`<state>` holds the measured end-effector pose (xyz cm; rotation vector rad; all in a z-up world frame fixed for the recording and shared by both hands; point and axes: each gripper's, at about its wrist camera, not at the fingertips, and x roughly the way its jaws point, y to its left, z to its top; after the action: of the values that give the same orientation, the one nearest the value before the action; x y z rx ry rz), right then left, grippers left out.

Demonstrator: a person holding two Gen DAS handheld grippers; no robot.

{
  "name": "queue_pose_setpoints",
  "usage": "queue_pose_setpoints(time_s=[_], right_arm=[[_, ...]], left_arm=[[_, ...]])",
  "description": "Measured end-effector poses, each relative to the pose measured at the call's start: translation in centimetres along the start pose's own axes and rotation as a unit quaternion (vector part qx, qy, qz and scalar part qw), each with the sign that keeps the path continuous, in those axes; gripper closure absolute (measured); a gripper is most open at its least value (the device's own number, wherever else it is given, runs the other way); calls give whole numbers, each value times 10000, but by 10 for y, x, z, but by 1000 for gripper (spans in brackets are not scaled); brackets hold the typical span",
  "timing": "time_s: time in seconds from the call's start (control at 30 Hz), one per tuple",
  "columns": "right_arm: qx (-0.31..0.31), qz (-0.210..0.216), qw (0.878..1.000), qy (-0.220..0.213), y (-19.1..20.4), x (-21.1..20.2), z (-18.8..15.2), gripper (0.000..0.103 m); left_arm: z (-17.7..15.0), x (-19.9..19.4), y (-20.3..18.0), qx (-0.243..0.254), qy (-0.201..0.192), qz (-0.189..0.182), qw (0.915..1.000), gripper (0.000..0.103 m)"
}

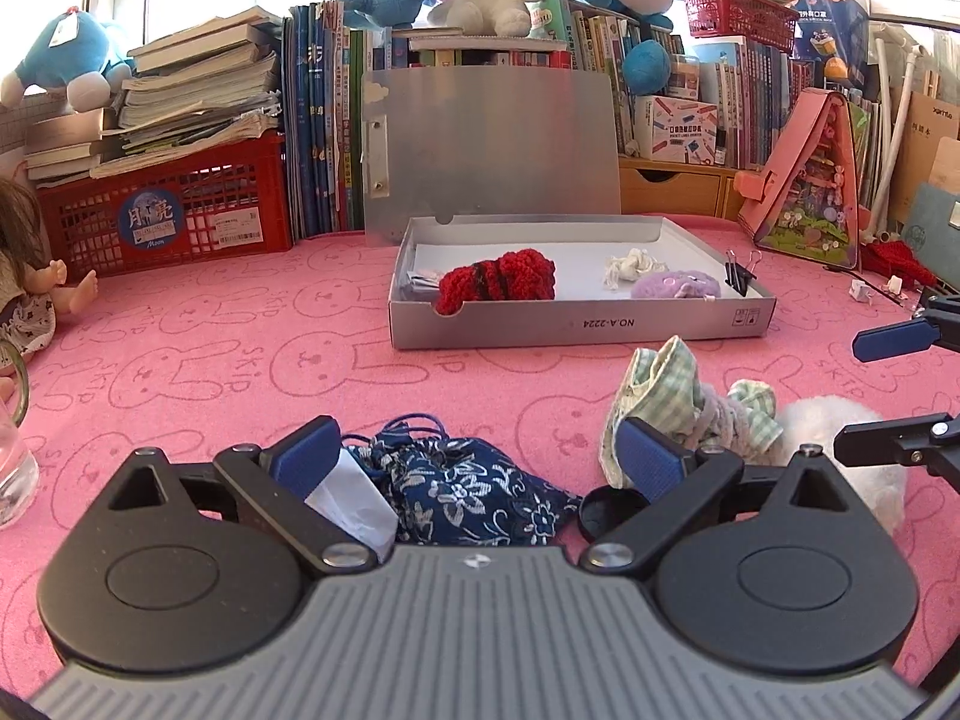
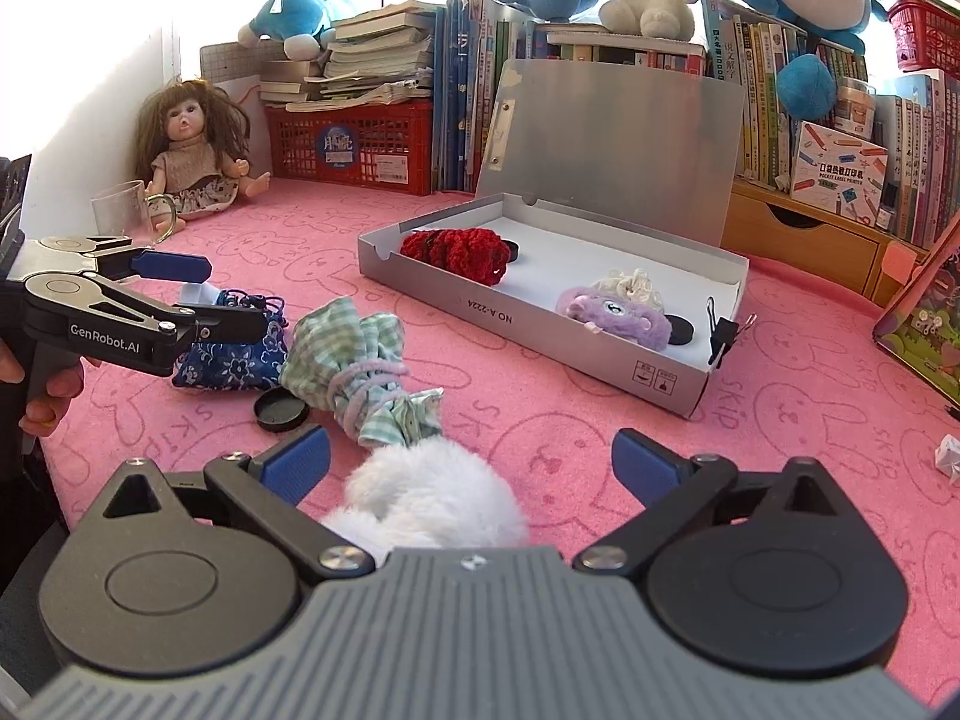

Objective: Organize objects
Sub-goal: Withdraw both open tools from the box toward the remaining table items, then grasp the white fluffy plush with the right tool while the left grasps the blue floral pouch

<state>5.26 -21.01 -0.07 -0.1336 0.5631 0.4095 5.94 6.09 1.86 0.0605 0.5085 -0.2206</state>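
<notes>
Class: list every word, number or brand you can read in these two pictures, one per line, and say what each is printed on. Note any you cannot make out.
"NO.A-2224", upside down: front wall of the grey box
"GenRobot.AI": left gripper
"SKIP": pink bunny mat
"POCKET LABEL PRINTER": white carton
"Moon": round sticker on the red crate
Book spines, crate's white label: too small to read.

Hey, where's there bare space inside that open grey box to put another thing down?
Inside the open grey cardboard box, the white floor is bare in the middle, between the red crocheted knit piece and the purple fuzzy toy. The end by the black binder clip is crowded, as is the red piece's end.
</notes>
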Motion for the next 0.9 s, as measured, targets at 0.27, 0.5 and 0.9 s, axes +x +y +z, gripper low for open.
queue_pose_setpoints(time_s=[0.27,0.5,0.9], right_arm=[[177,-19,9998,105,4,3,-27,0],[312,-79,9993,173,8,11,-37,0],[474,-56,9986,232,6,15,-38,0]], left_arm=[[-16,-2,-7,-252,-48,68,9996,6],[-20,-7,-15,-150,-105,58,9998,17],[-22,3,-8,52,-26,335,9994,7]])
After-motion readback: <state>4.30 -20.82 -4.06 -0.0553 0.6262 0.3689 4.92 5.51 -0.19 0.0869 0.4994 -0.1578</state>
